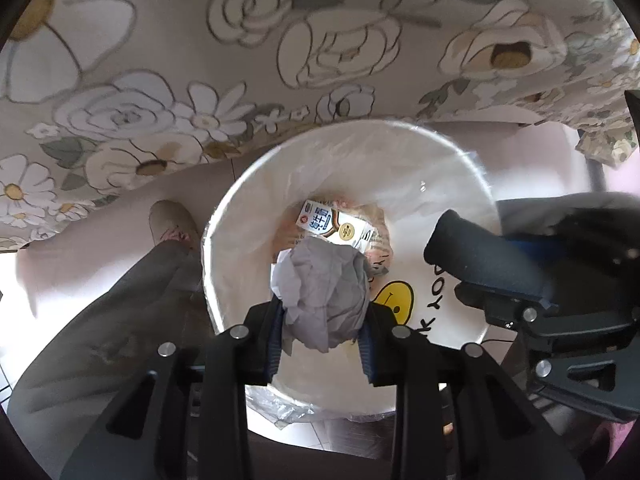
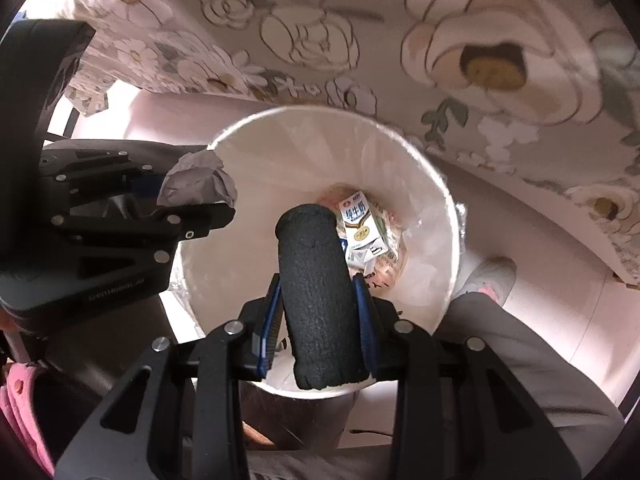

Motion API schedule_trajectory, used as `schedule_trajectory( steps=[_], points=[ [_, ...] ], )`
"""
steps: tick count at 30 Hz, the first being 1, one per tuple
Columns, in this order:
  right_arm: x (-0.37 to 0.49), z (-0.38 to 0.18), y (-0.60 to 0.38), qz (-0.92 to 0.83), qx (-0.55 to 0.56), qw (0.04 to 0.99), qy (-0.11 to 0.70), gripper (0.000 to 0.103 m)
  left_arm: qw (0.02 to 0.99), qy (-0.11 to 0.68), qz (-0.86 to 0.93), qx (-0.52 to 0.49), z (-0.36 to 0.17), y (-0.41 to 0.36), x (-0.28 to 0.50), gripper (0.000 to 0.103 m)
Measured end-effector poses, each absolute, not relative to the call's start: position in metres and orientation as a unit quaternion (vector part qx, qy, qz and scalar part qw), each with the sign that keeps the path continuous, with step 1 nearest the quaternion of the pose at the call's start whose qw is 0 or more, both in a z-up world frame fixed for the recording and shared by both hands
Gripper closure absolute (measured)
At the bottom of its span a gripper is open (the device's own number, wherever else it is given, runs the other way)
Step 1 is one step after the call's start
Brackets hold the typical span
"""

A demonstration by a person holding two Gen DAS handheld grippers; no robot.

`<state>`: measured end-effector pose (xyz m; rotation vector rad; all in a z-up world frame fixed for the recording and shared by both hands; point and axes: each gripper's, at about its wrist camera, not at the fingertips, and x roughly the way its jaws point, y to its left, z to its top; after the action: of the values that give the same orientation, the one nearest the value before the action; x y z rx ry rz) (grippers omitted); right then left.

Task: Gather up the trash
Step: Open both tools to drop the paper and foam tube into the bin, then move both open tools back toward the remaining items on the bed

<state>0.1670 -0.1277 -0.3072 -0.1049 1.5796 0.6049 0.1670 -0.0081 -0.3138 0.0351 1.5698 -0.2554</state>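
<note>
While both tools hang over the open bin [image 1: 460, 184], each carries one piece of trash. Left tool [image 1: 324, 344]: narrowed onto a crumpled grey paper wad [image 1: 324, 296], pinched between its blue-padded fingers [image 1: 274, 344] and held directly above the bin's mouth, so that a release would probably drop it inside. Right tool [image 2: 320, 320]: closed around a black foam roll [image 2: 316, 296], gripped across its width with the long axis pointing down toward the bin floor; this end-on pose likely lets the roll fall clear of the rim. From the left wrist view the roll [image 1: 480, 256] appears over the right side of the bin, just beside the wad and not touching it.

The bin is white, round and lined with a thin plastic bag [image 1: 280, 408] folded over its rim. A milk carton [image 1: 336, 228] already lies at the bottom among other wrappers, which suggests the collecting is partly done. A yellow smiley face [image 1: 394, 300] and lettering show on the liner's inner wall.

A floral cloth [image 1: 200, 60] hangs behind and above the bin, apparently draped over a tabletop edge. The person's trouser leg [image 1: 120, 320] and shoe [image 1: 172, 220] stand beside the bin on the pale floor [image 1: 100, 240]. Judged step: letting go of both items.
</note>
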Motion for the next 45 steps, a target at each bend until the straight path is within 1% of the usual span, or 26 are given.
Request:
schedule_trajectory(
  steps=[8, 16, 25, 27, 29, 30, 32, 33, 43, 45],
  points=[
    [0.161, -0.336, -0.109, 0.266, -0.06, 0.643, 0.715, 0.067, 0.68, 0.725, -0.106, 0.004, -0.341, -0.01, 0.173, 0.069],
    [0.161, -0.369, -0.101, 0.26, -0.065, 0.611, 0.745, 0.067, 0.657, 0.747, -0.098, -0.031, -0.368, -0.002, 0.176, 0.069],
    [0.165, -0.401, -0.097, 0.247, -0.059, 0.586, 0.77, 0.067, 0.638, 0.764, -0.089, -0.032, -0.386, -0.006, 0.177, 0.068],
    [0.165, -0.406, -0.098, 0.242, -0.056, 0.584, 0.773, 0.066, 0.634, 0.768, -0.085, -0.036, -0.391, -0.005, 0.177, 0.067],
    [0.166, -0.41, -0.101, 0.234, -0.054, 0.578, 0.779, 0.066, 0.629, 0.772, -0.084, -0.039, -0.394, -0.004, 0.178, 0.063],
    [0.166, -0.413, -0.101, 0.229, -0.055, 0.574, 0.784, 0.064, 0.627, 0.773, -0.084, -0.042, -0.395, -0.005, 0.178, 0.062],
    [0.166, -0.416, -0.102, 0.221, -0.06, 0.57, 0.789, 0.056, 0.629, 0.772, -0.08, -0.04, -0.395, -0.004, 0.178, 0.056],
    [0.166, -0.417, -0.102, 0.219, -0.062, 0.57, 0.79, 0.055, 0.629, 0.773, -0.079, -0.04, -0.396, -0.004, 0.178, 0.053],
    [0.167, -0.415, -0.105, 0.22, -0.054, 0.577, 0.785, 0.055, 0.627, 0.775, -0.074, -0.038, -0.394, -0.001, 0.178, 0.051],
    [0.166, -0.407, -0.108, 0.221, -0.057, 0.579, 0.783, 0.055, 0.626, 0.775, -0.073, -0.039, -0.393, 0.0, 0.178, 0.051]
  ],
)
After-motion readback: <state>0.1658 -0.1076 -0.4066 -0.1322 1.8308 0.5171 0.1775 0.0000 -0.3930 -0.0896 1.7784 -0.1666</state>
